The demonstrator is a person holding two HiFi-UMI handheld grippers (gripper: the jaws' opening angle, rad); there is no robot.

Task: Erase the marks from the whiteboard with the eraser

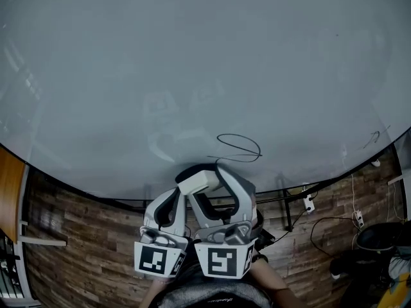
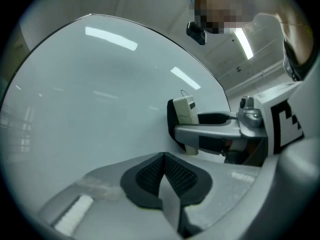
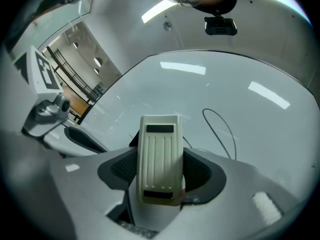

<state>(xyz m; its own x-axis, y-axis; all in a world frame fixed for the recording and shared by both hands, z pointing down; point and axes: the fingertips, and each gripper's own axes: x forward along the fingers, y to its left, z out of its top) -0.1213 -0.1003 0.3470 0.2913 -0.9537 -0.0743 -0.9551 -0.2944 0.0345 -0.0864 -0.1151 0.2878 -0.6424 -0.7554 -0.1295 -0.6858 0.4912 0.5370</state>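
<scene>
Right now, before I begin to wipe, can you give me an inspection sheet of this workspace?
Surface: whiteboard, mostly clean, with reflections of lights.
Job's things: eraser held in front of the board; black loop mark just beyond it; small mark near the board's right edge.
Clutter: nothing seen on the board.
Grippers: left gripper shut and empty; right gripper shut on the eraser.
Cables: black cables on the floor, to the right.
Surroundings: wood-pattern floor; orange panel at left; dark items at lower right, unclear.
</scene>
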